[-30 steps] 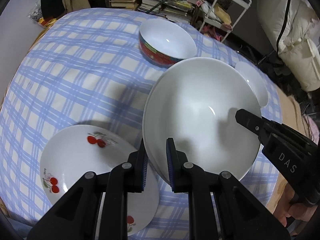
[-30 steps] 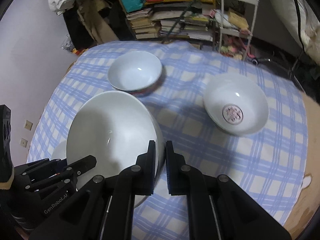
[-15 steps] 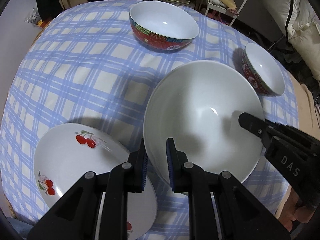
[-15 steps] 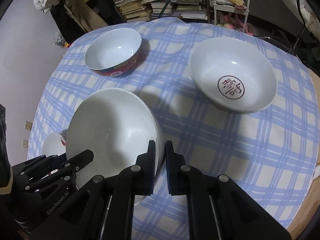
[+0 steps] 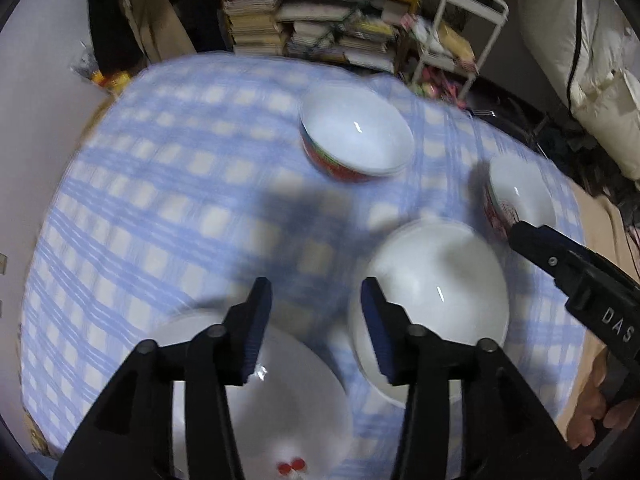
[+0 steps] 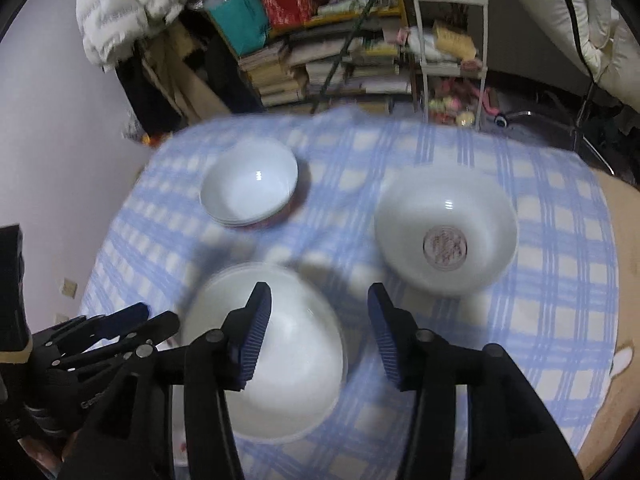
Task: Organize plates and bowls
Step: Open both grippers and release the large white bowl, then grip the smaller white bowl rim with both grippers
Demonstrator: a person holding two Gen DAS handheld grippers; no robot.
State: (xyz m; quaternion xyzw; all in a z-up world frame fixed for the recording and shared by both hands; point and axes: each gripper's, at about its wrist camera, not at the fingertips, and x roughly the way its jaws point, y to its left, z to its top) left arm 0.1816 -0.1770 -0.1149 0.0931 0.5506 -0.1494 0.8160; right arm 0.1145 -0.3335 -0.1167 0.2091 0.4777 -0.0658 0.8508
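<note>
A large plain white bowl (image 5: 436, 300) (image 6: 280, 352) rests on the blue checked tablecloth near the front edge. My left gripper (image 5: 316, 320) is open and empty, just left of the bowl and above a white cherry-print plate (image 5: 280, 408). My right gripper (image 6: 318, 326) is open and empty, above the bowl's right rim. A red-sided bowl (image 5: 356, 140) (image 6: 250, 184) stands farther back. A white bowl with a red emblem (image 6: 446, 236) (image 5: 516, 200) stands at the right.
The round table (image 5: 160, 184) drops off on all sides. Behind it are stacked books (image 6: 332, 64), a white metal rack (image 6: 448, 40) and a white padded jacket (image 6: 120, 4). The view is motion-blurred.
Both grippers were shut on the large white bowl's rim and held it tilted. Now both have opened and pulled back, and the bowl sits flat on the cloth.
</note>
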